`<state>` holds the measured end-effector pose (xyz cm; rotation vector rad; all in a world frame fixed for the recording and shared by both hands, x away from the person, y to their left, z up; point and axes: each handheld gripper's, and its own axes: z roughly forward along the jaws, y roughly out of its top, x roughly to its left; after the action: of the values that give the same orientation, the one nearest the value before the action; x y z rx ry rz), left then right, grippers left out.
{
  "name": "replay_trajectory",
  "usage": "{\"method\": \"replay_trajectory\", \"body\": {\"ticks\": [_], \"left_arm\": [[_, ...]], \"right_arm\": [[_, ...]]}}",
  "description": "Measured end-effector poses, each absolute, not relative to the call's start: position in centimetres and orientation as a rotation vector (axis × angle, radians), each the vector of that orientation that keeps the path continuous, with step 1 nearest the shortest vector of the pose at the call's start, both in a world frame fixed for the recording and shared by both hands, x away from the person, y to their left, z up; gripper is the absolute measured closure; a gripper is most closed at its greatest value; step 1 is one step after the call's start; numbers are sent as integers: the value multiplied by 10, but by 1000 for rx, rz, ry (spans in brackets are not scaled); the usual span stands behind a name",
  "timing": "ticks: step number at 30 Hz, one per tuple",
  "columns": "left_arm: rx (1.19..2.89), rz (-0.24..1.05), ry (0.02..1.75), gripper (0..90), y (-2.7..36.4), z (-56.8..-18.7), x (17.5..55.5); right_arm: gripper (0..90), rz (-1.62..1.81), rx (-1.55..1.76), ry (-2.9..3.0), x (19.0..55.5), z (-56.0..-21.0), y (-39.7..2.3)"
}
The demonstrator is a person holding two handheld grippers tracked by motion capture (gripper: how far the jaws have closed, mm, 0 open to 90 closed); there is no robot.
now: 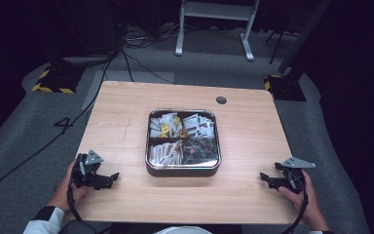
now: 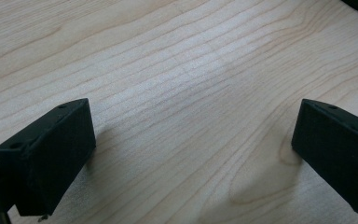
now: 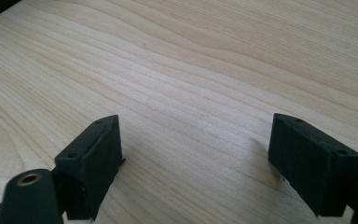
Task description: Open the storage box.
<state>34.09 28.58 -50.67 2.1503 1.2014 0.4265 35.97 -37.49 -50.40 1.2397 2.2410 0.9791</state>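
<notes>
Two tools rested on the counter (image 1: 126,105), nearest the person: the left tool (image 1: 111,178) at about eight o'clock, the right tool (image 1: 265,179) at about four. Each stood with its jaws wide apart and nothing between them; the gripper views looked down on bare wood grain between the black jaws. A hand held each tool at the counter's near edge.

One square tray (image 1: 182,169) sat at the counter's centre, well apart from both tools. It had four compartments: pale sachets (image 1: 163,124) at ten o'clock, white and red packets (image 1: 198,123) at two, wrapped sticks (image 1: 165,151) at seven, and dark pieces (image 1: 200,147) at four. Their numbers were too many and too small to count.

The sachets and packets would probably be light, soft and crinkly, likely to slide off one another, so a pinch on a free edge or corner of a top one seemed best. The tray looked stiff, glossy and rather heavy; its raised rim would be the place to grip.

One dark round hole (image 1: 221,100) lay at the counter's far edge, at one o'clock.
</notes>
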Motion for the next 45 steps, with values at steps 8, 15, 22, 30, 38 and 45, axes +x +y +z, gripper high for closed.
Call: {"method": "replay_trajectory", "body": {"ticks": [8,15,22,30,38,45], "left_arm": [[2162,424,1178,2,287,-507,340],[2174,406,1149,0,289,-507,341],[2177,404,1147,0,289,-506,342],[2175,410,1150,4,288,-506,341],[2175,407,1148,4,288,-507,341],[2173,406,1143,4,288,-507,340]], "right_arm": [[150,937,1328,2166,362,-504,-367],[181,933,1307,2184,368,-502,-363],[252,977,1188,2241,380,-489,-340],[284,1000,1109,2295,391,-478,-320],[280,1039,1023,2308,404,-451,-304],[278,1072,953,2324,415,-431,-283]]}}
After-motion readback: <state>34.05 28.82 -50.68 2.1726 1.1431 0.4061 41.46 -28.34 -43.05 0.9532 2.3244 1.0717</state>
